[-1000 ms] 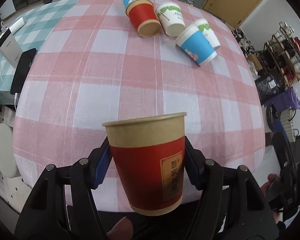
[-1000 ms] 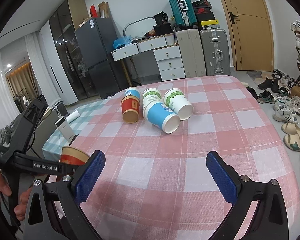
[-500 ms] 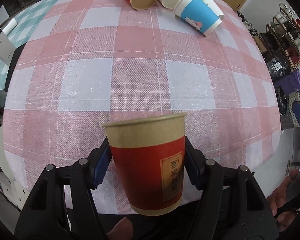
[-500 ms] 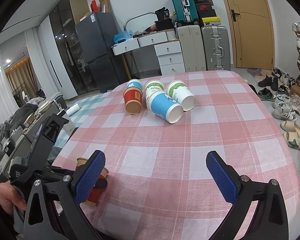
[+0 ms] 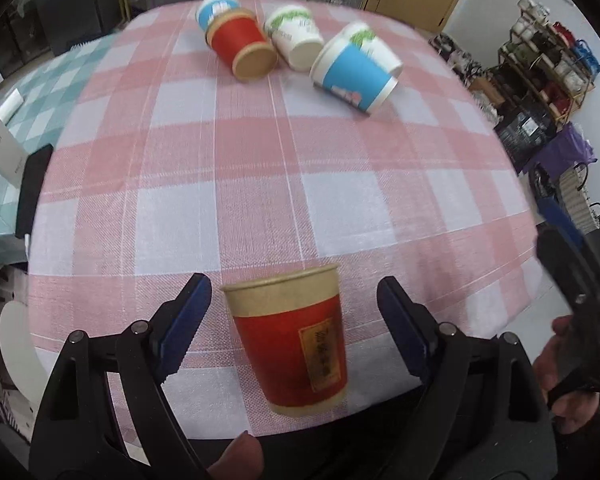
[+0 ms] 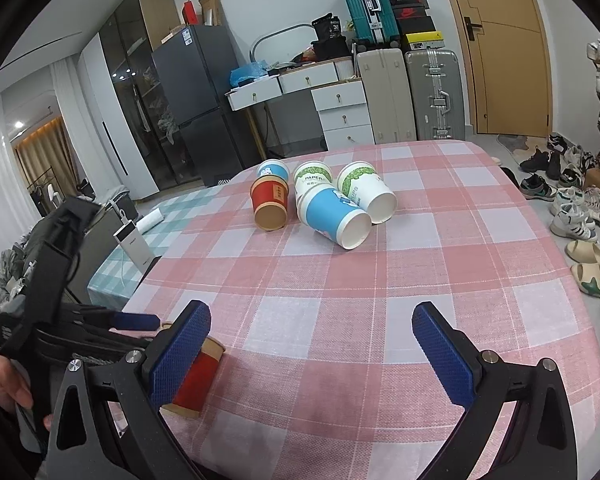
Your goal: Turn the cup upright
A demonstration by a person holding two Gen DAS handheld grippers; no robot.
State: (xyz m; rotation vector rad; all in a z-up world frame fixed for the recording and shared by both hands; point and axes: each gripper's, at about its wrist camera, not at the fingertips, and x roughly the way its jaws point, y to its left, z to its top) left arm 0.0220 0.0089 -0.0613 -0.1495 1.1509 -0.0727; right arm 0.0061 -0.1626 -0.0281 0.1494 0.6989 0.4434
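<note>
The left gripper [image 5: 294,324] has its blue-padded jaws spread wide and grips nothing: the red paper cup with a tan rim band and a yellow label [image 5: 290,338] stands mouth-up between them, a clear gap on each side, near the table's closest edge. The step in hand looks like the release and retreat, and doing it well means drawing the tool straight back along its own axis, keeping both pads off the cup's light wall so nothing tips it toward the edge behind. The right gripper [image 6: 314,350] is likewise wide open and empty, with the standing cup [image 6: 198,376] just beyond its left pad. Counting cups on the pink-and-white checked tablecloth [image 5: 228,200]: six in all. One is upright between the left tool's jaws; five lie on their sides in a cluster far ahead of both tools, namely a red cup with a tan rim [image 6: 269,205], two white cups with green print [image 6: 367,197] [image 6: 313,176], a large blue-and-white cup [image 6: 334,216], and a smaller blue-and-white one [image 6: 273,169] behind the red. The next target is probably in that cluster.
</note>
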